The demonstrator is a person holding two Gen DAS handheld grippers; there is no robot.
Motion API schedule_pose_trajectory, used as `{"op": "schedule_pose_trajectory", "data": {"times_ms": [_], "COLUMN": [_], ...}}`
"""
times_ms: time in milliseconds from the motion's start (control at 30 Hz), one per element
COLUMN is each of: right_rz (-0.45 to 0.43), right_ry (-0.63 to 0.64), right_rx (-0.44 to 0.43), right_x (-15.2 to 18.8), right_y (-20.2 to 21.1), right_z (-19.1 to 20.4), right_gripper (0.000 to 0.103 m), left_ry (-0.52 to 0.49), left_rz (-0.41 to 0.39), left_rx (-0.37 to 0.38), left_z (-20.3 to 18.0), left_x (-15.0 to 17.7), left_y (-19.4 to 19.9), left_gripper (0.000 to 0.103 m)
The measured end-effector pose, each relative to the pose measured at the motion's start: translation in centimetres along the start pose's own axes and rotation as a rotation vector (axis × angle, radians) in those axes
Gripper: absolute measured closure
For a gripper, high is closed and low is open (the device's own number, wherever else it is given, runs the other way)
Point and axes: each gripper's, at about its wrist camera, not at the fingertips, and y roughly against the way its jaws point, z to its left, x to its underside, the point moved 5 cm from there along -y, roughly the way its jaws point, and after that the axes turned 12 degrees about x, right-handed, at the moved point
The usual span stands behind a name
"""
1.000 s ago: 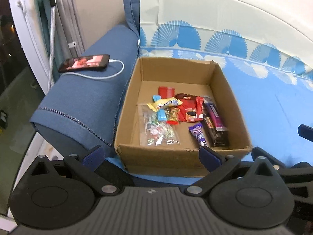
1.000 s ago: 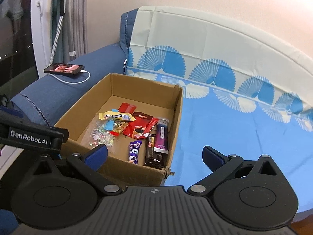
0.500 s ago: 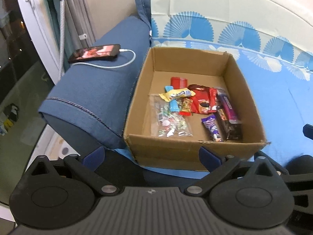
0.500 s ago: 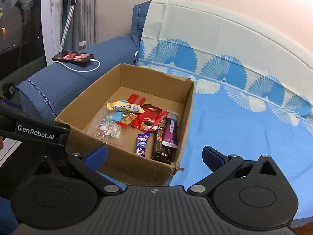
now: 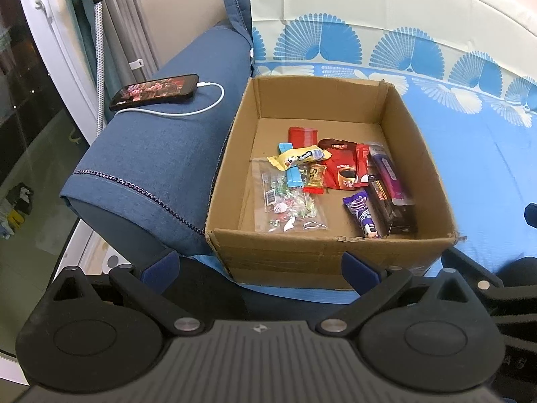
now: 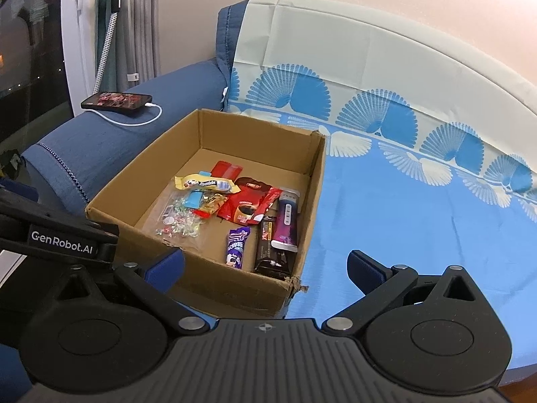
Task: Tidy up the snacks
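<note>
Sofa with blue fan-print cover (image 5: pixel 476 154) carries one open brown cardboard box (image 5: pixel 322 255), snacks inside. Since a second ago we have backed both grippers away, so packing looks finished. Left gripper (image 5: pixel 260 270) and right gripper (image 6: pixel 265 265): jaws wide, empty. We count roughly ten wrappers: one clear candy bag (image 5: pixel 288 201), two purple, several red. One black phone (image 5: pixel 154 91) charging on armrest.

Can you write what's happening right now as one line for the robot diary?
stage: start | left gripper: open, empty | right gripper: open, empty | snacks: in cardboard box | phone: on sofa arm
</note>
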Motion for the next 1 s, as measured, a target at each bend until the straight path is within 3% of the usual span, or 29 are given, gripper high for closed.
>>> {"op": "schedule_pose_trajectory", "data": {"times_ms": [1000], "right_rz": [-0.010], "right_ry": [0.006], "right_rx": [0.005], "right_x": [-0.18], "right_y": [0.42], "right_z": [-0.08], "right_gripper": [0.000], "left_ry": [0.001], "left_rz": [-0.001], "left_rx": [-0.004], "left_z": [0.16], "left_x": [-0.12], "left_y": [0.33], "left_gripper": [0.000]}}
